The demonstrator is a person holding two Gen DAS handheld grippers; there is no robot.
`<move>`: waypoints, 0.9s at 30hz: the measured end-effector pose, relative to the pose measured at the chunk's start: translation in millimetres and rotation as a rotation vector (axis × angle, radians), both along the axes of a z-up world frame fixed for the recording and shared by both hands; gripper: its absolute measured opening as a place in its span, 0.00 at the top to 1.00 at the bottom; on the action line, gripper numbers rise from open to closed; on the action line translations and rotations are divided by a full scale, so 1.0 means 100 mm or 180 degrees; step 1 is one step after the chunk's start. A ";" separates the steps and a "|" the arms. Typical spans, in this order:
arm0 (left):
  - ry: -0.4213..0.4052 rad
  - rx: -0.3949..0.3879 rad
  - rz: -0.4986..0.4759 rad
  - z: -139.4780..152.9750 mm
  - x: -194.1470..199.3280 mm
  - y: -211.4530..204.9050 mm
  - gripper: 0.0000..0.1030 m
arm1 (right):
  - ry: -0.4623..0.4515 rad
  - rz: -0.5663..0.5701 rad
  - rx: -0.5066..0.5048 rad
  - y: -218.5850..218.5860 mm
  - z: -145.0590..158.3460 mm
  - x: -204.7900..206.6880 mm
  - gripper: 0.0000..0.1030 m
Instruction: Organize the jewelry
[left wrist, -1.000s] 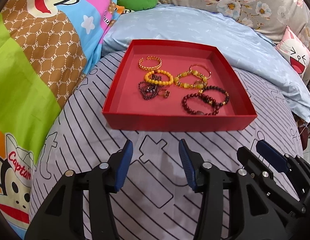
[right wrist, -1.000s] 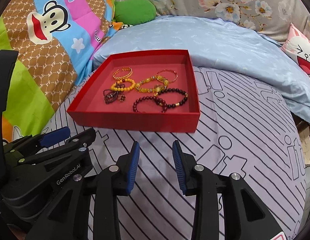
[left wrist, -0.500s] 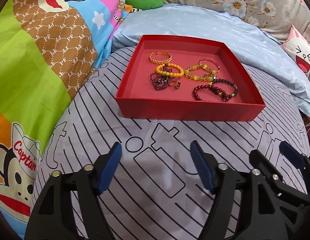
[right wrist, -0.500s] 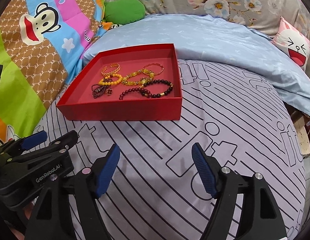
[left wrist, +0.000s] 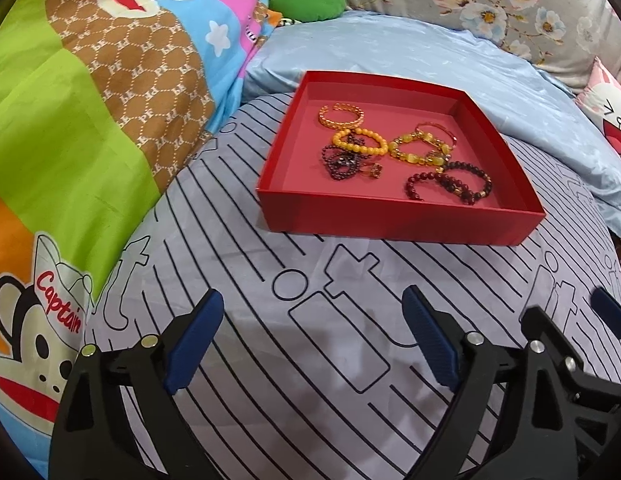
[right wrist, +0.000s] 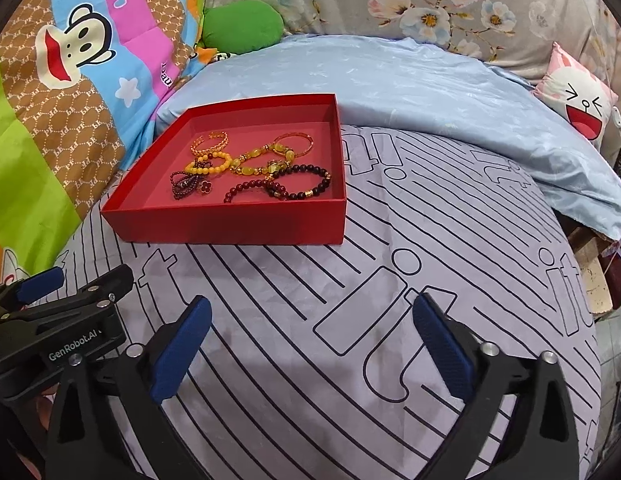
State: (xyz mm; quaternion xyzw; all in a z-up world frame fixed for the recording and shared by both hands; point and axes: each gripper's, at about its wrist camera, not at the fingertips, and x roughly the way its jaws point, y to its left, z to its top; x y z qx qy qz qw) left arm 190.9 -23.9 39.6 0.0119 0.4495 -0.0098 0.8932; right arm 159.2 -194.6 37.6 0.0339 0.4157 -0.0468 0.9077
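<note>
A shallow red box (left wrist: 394,218) (right wrist: 230,224) lies on the striped bed cover and holds several bracelets. Among them are a gold chain bangle (left wrist: 341,115), an orange bead bracelet (left wrist: 360,143), a yellow stone bracelet (left wrist: 420,148), a dark red bead bracelet (left wrist: 450,186) and a dark beaded piece with a flower charm (right wrist: 190,184). My left gripper (left wrist: 310,344) is open and empty, well in front of the box. My right gripper (right wrist: 310,344) is open and empty, in front of and to the right of the box.
A bright cartoon quilt (left wrist: 70,120) rises at the left. A light blue pillow (right wrist: 390,80) lies behind the box, with a green cushion (right wrist: 242,26) and a white cartoon cushion (right wrist: 582,100) farther back. The bed edge (right wrist: 590,280) drops off at the right.
Both grippers have opened wide and drawn back from the red box. The jewelry in the box has not moved.
</note>
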 end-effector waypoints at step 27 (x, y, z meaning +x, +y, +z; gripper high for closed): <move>-0.0042 0.0075 0.0040 0.01 -0.04 0.01 0.10 | 0.0013 -0.0020 0.0058 -0.03 -0.01 -0.01 0.06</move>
